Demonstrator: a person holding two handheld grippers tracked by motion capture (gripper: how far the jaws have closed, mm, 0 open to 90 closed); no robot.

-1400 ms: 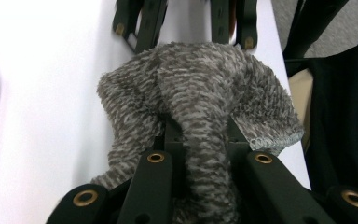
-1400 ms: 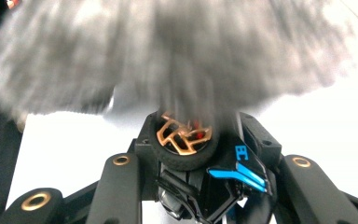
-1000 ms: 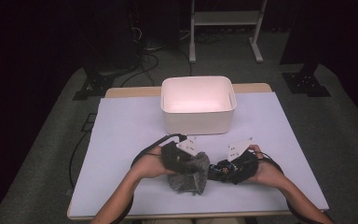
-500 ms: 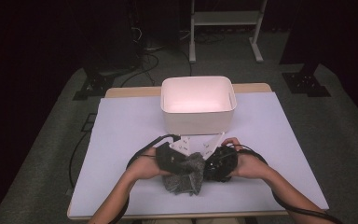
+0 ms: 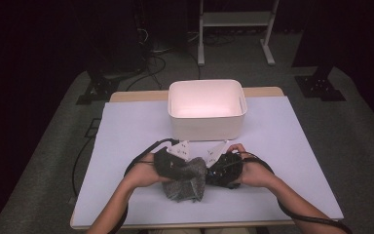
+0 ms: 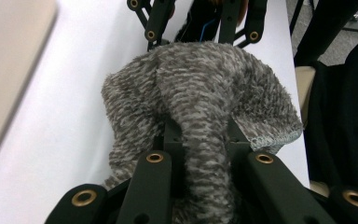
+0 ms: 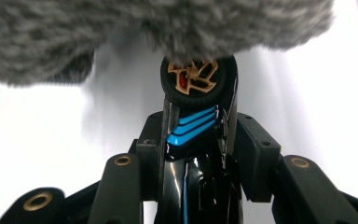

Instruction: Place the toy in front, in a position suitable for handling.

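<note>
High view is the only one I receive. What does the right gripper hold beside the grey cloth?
Observer: A black toy car with blue stripes. The right gripper has just been closing its jaws, with the car between them.
Operator: Is the car already inside the cloth?
Observer: No. Its gold wheel only reaches the fuzzy edge of the grey cloth.
Operator: And how does the left gripper hold the cloth?
Observer: The left gripper is shut on a fold of it, and the rest bulges up beyond the jaws.
</note>
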